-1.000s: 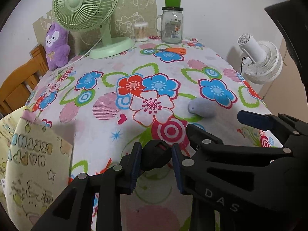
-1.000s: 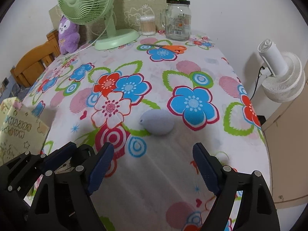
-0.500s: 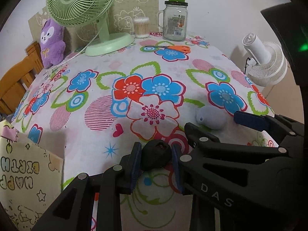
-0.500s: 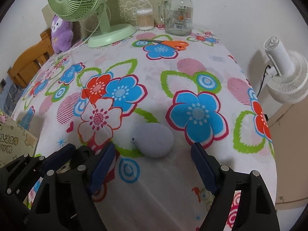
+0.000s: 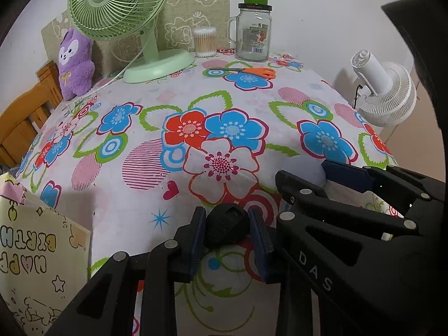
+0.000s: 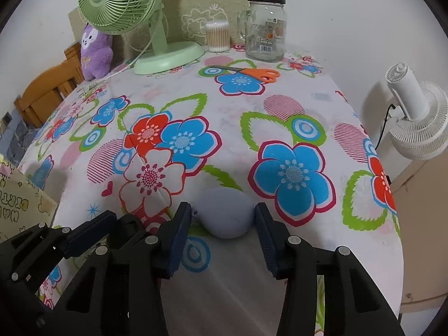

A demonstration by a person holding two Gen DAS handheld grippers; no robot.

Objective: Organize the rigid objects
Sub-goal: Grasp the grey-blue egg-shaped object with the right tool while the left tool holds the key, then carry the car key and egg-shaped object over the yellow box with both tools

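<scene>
Pinching the pale blue egg-shaped object (image 6: 224, 214), the right gripper (image 6: 222, 231) has just been closing its jaws narrow onto both flanks, beside the white flower print (image 6: 151, 177). Squeeze evenly before lifting, since the round shape could slip. Left of the egg, the left gripper (image 5: 226, 238) clamps a small black object (image 5: 226, 228).

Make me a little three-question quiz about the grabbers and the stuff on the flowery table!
1. True or false: the left gripper is shut on a black object.
2. What lies between the right gripper's pads: A scissors, B grey egg-shaped object, C jar?
3. Fill in: the orange-handled scissors lie in front of the glass ____.

Key: 1 true; 2 B; 3 jar.
</scene>
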